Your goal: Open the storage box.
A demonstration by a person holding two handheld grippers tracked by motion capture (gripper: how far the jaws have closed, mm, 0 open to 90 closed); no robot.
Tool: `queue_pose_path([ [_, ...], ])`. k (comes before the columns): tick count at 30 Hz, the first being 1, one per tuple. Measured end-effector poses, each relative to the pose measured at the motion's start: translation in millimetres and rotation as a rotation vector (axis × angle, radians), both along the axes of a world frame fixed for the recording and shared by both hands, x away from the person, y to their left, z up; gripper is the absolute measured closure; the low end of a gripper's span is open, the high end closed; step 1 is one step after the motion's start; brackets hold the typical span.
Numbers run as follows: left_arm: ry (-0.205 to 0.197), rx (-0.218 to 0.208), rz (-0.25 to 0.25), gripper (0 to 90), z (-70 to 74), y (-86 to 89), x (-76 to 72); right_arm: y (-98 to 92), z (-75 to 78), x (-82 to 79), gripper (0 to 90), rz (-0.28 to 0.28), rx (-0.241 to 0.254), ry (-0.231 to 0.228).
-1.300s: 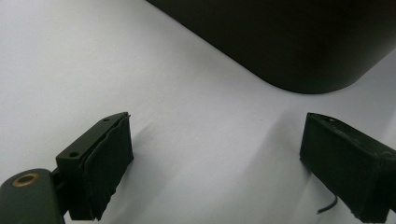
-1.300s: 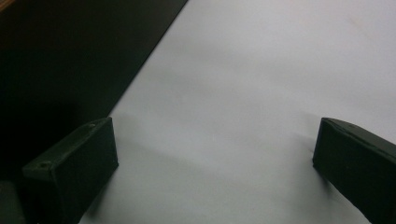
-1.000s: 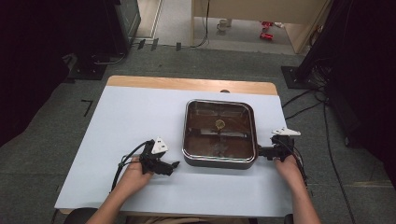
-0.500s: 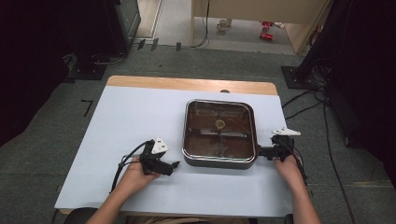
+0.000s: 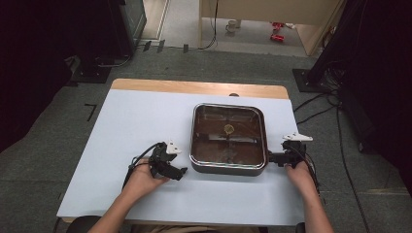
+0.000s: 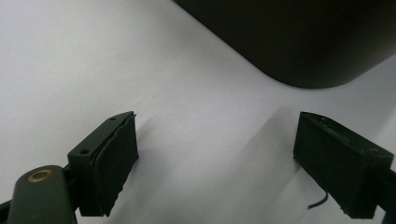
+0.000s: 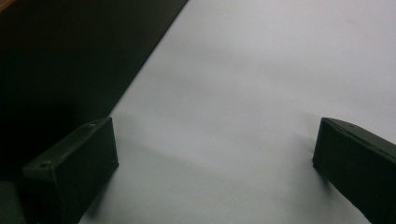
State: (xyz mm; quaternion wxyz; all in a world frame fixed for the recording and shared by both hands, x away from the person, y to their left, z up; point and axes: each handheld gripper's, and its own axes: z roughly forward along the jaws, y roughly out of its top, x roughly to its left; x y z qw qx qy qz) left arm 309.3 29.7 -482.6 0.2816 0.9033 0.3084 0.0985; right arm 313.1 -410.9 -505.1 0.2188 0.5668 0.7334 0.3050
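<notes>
A square black pan (image 5: pixel 228 165) with rounded corners and a glass lid stands right of the middle of the white table (image 5: pixel 131 126). My left gripper (image 5: pixel 180 172) lies low on the table just off the pan's front left corner (image 6: pixel 303 42). Its jaws (image 6: pixel 215 163) stand wide and have just been closing a little, with only bare table between them. My right gripper (image 5: pixel 270 158) points at the pan's right side near its front corner. In the right gripper view it (image 7: pixel 215 168) is open over bare table, the dark pan wall (image 7: pixel 70 56) to its left.
The table's far edge is a bare wooden strip (image 5: pixel 194 87). Grey floor surrounds the table, with black stands and cables (image 5: pixel 320 104) at the right. White table surface lies free to the left of the pan.
</notes>
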Motion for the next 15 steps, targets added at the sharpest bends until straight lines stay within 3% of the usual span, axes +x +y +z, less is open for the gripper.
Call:
queue_pose_path([
  [2,0.004,0.003,0.001,16.8,2.1,1.6,1.8,0.0,0.0,0.0,0.0,0.0,0.0,0.0],
  [3,0.008,0.004,0.004,23.8,3.8,3.5,3.3,0.0,0.0,0.0,0.0,0.0,0.0,0.0],
  [5,0.051,-0.017,0.021,32.9,9.0,11.9,11.6,0.0,0.0,0.0,0.0,0.0,0.0,0.0],
  [10,0.064,-0.036,0.006,33.4,17.9,17.8,17.1,0.0,0.0,0.0,0.0,0.0,0.0,0.0],
  [15,0.044,-0.058,-0.039,33.6,40.5,18.2,20.9,0.0,-0.1,-0.2,0.0,0.001,-0.002,-0.002],
])
